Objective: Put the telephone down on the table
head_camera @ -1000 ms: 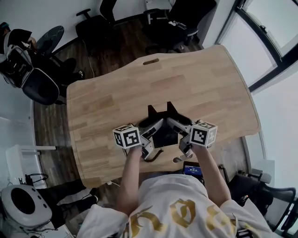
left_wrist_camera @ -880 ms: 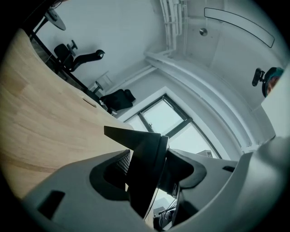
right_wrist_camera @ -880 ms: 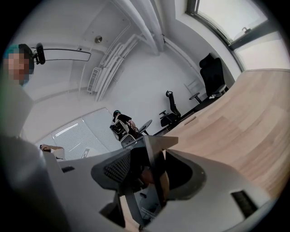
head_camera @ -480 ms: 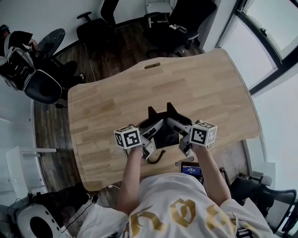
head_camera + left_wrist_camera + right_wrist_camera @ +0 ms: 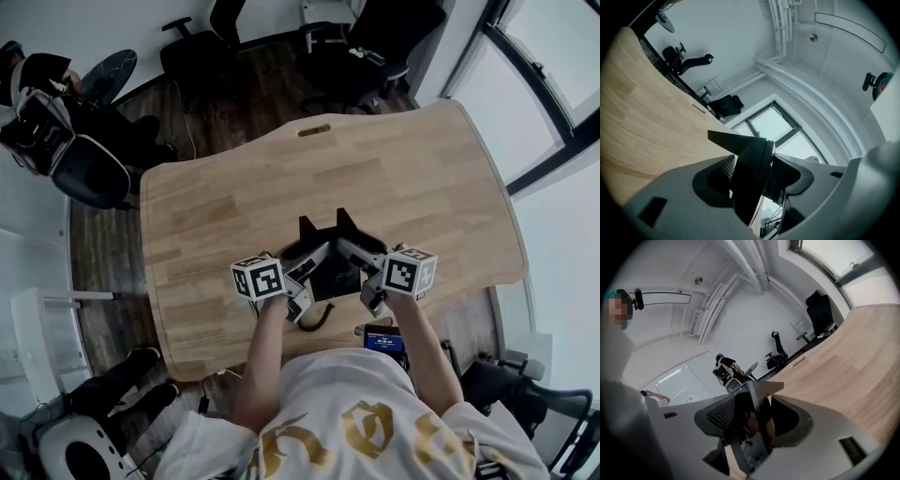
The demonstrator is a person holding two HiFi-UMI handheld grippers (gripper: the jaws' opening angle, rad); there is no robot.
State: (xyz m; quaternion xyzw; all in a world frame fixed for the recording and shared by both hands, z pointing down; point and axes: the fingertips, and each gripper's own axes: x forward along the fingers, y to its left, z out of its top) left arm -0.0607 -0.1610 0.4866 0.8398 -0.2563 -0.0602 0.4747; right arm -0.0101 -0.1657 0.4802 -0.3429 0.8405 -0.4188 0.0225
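Light wood fills the middle of the head view: the broad wooden table (image 5: 234,206) with rounded corners. Above its near part the left gripper (image 5: 317,249) and the right gripper (image 5: 352,246) angle in toward each other, and the flat black telephone (image 5: 334,277) sits between them. Whether it touches the wood cannot be told from here. Two black points stick out just beyond the jaw tips. Compared with a second ago, the grippers and the telephone keep the same place on the table. The changes are on the dark floor at lower left. The round white device with a dark centre (image 5: 86,459) now lies nearer the bottom edge, and a person's dark legs and shoes (image 5: 131,380) have come in beside it. A small device with a lit blue screen (image 5: 384,339) shows by the right forearm.

In the left gripper view, the left gripper (image 5: 757,160) has its grey jaws clamped on the telephone (image 5: 750,183), seen edge-on. The table (image 5: 642,117) rises at the left.

In the right gripper view, the right gripper (image 5: 756,401) likewise grips the telephone (image 5: 765,389). The table (image 5: 853,362) stretches to the right toward black office chairs (image 5: 820,310).
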